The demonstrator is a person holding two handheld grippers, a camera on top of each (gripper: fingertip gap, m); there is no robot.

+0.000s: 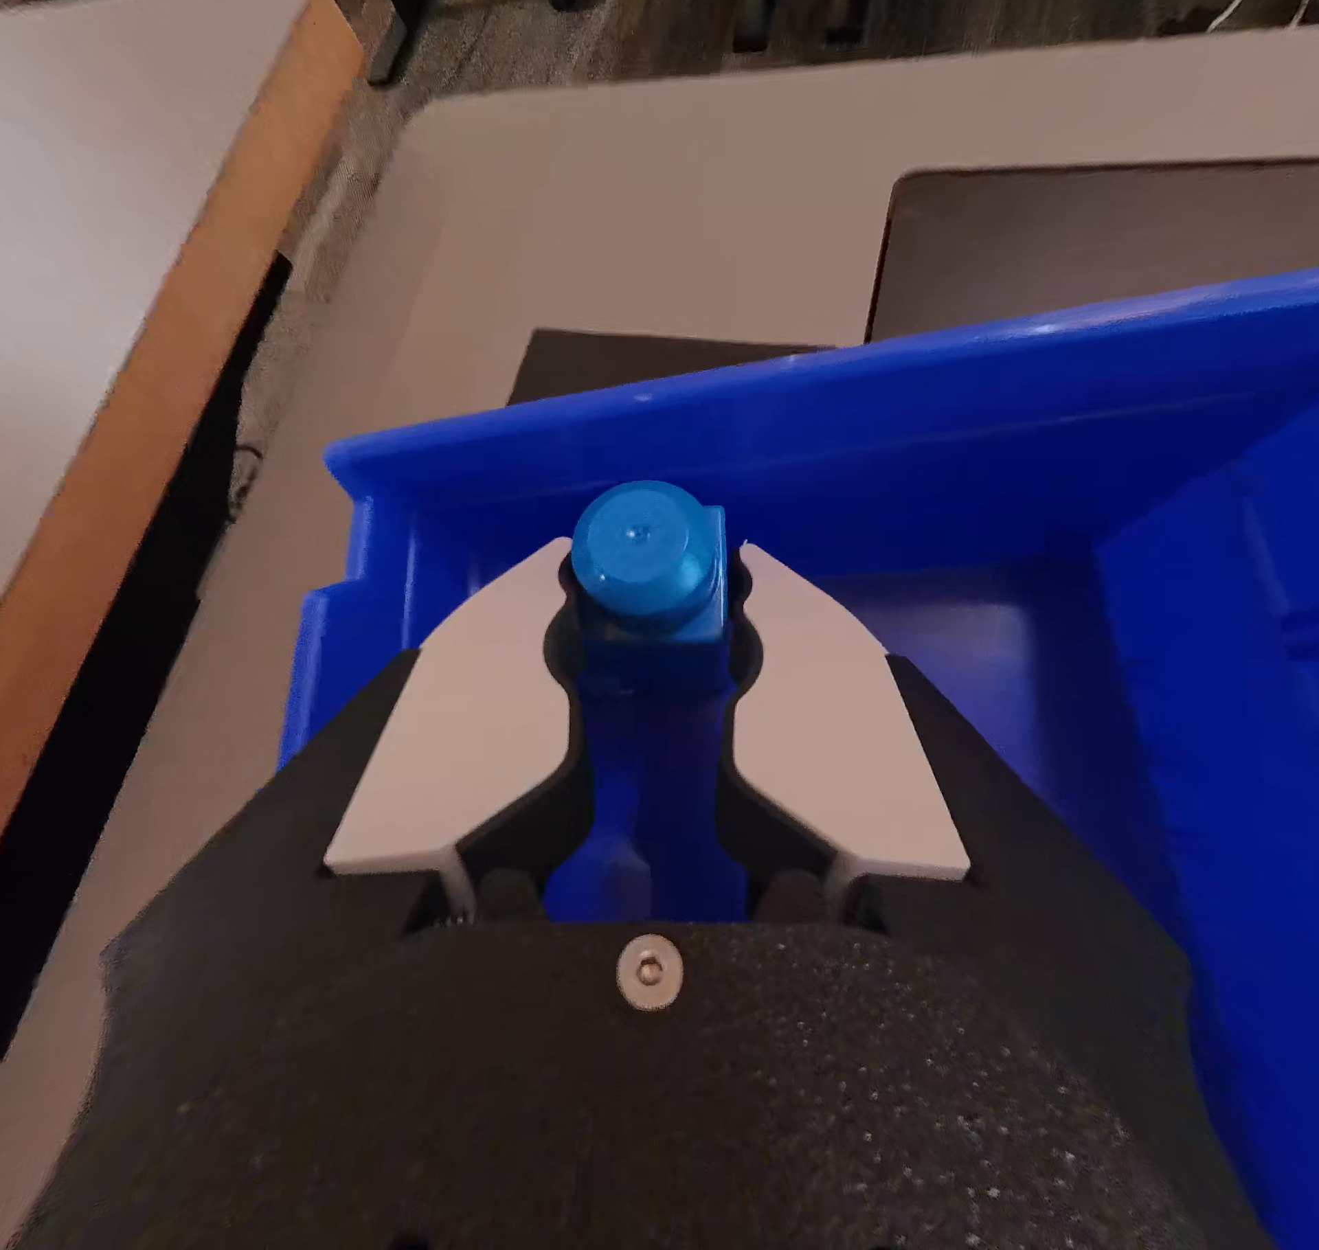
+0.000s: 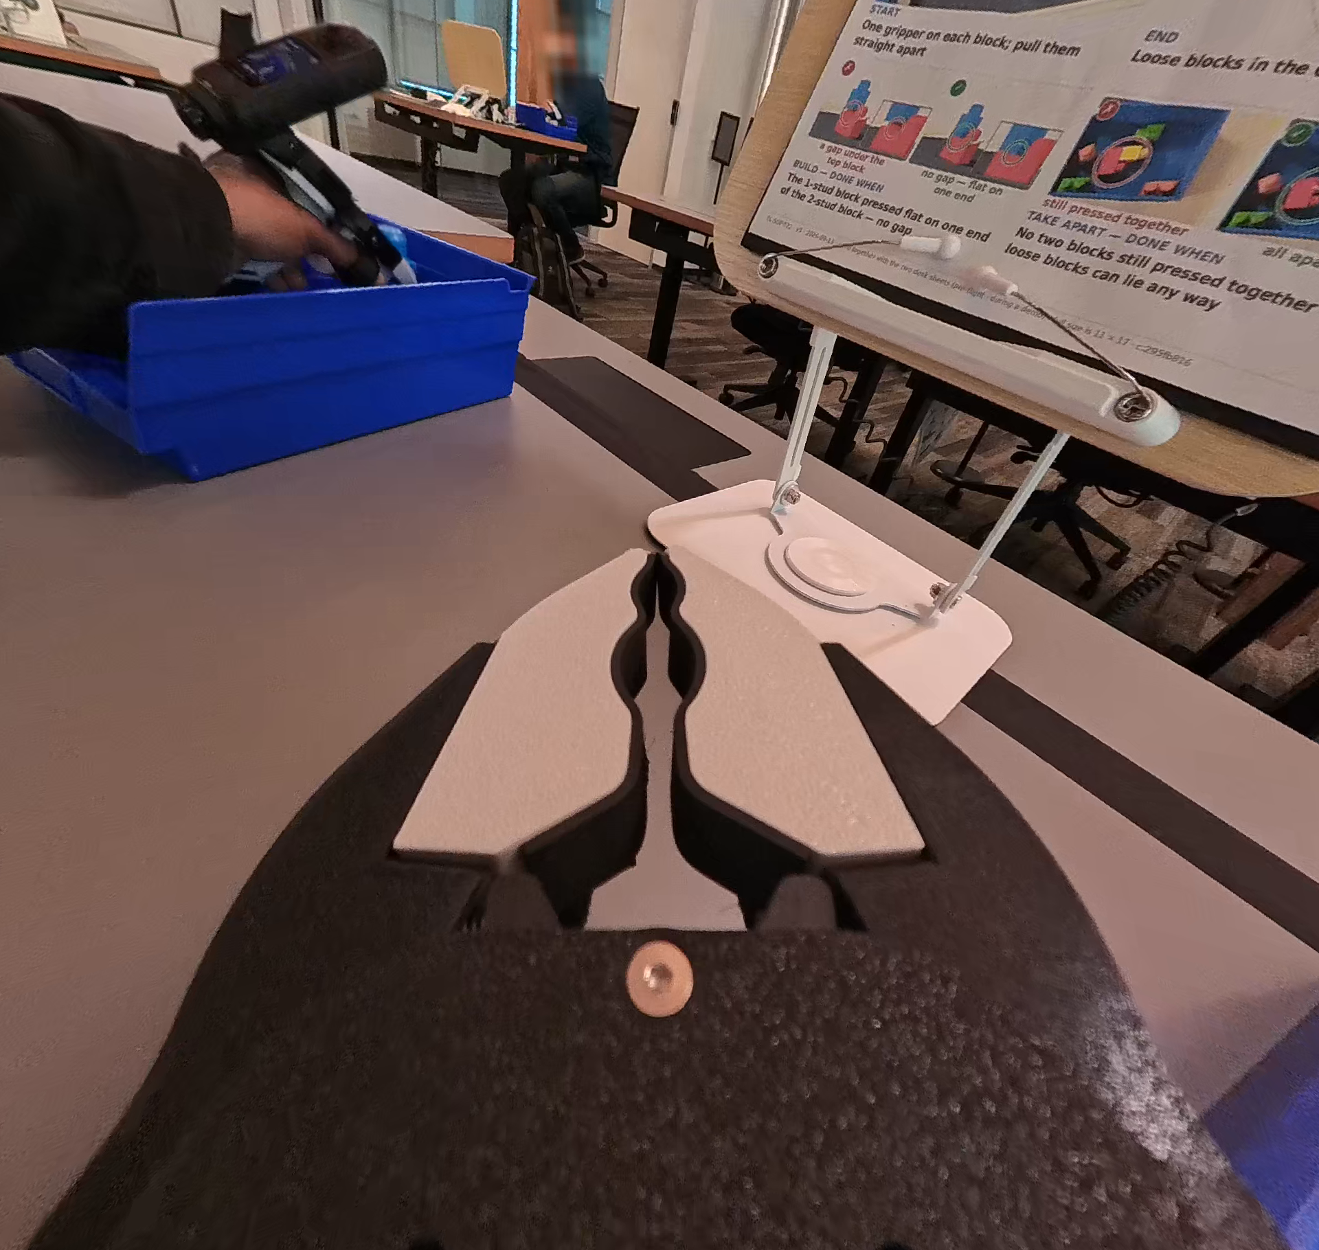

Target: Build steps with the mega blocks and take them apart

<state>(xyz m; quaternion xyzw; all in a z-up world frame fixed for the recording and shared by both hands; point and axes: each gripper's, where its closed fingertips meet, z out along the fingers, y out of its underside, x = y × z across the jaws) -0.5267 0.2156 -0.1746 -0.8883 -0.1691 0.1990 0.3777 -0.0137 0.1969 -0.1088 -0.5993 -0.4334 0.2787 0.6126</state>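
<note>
While our left gripper (image 1: 655, 552) reaches down into the deep blue plastic bin (image 1: 821, 395), its two pale fingers (image 1: 457, 716) pinch a small light-blue one-stud plastic block (image 1: 646, 566) between their tips. We see the block's round stud pointing toward the camera and its square body pressed against both inner pads, close to the bin's far wall. How far above the bin floor the block sits we cannot tell, and the near part of the bin is covered by the gripper's black body.

From the right wrist view, the same bin (image 2: 321, 366) stands on the grey tabletop (image 2: 285, 609), and a person's dark-sleeved hand (image 2: 278, 224) holds the left gripper (image 2: 389, 263) inside it. That tool is blurred there, so its fingertips and the block are hard to make out, and the bin's front wall hides whatever else lies inside.

Our right gripper (image 2: 657, 563) hovers over the bare tabletop, well apart from the bin. Its pale fingers (image 2: 542, 716) are pressed almost together at the tips, with only a thin slit between them and nothing held.

Just beyond those tips, farther from the bin, stands the white metal base of a wooden document stand (image 2: 842, 573) carrying a printed instruction sheet (image 2: 1035, 167), cut off at the picture's right edge. A dark mat (image 2: 642, 424) lies beside the bin, partly hidden behind it.
</note>
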